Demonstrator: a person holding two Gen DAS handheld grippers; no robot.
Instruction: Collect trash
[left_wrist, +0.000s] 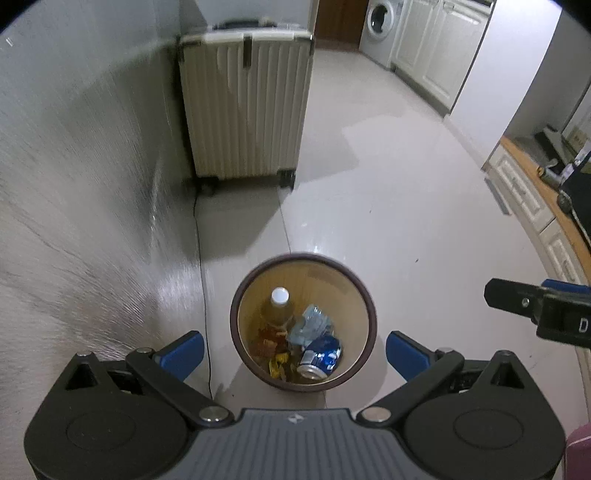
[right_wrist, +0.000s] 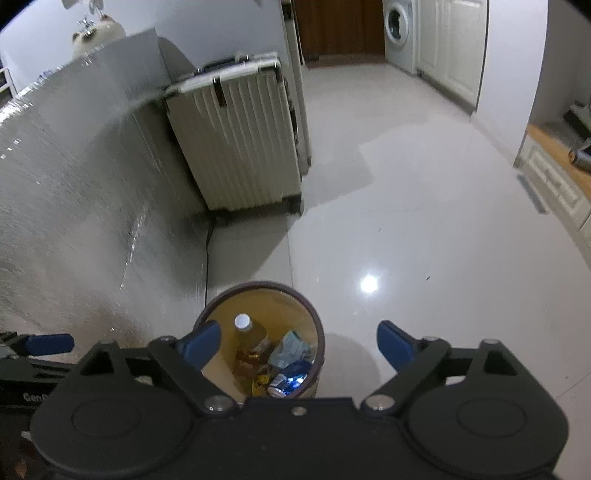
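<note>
The trash bin (left_wrist: 303, 321) stands on the shiny floor (left_wrist: 406, 221), close to the grey wall (left_wrist: 92, 203) and a little way in front of the ribbed suitcase (left_wrist: 243, 110). It is round, with a dark rim and yellow walls inside. It looks stiff and light, so the rim seems the best place to hold it if it must be moved.

Inside the bin lies the trash. The biggest piece is a bottle (left_wrist: 277, 314) with a white cap, standing on end. It looks hard and smooth, so it may slip; the neck under the cap is a good spot to grab. Next to it is a crumpled pale wrapper (left_wrist: 312, 325), soft and squashy. Below that lies a blue can (left_wrist: 319, 360), light and easy to dent. Small yellow wrappers (left_wrist: 279, 363) sit at the bottom.

The left gripper (left_wrist: 293, 350) is wide apart and holds nothing. The right gripper (right_wrist: 299, 343) is wide apart too, and empty. Both hang above the bin.
</note>
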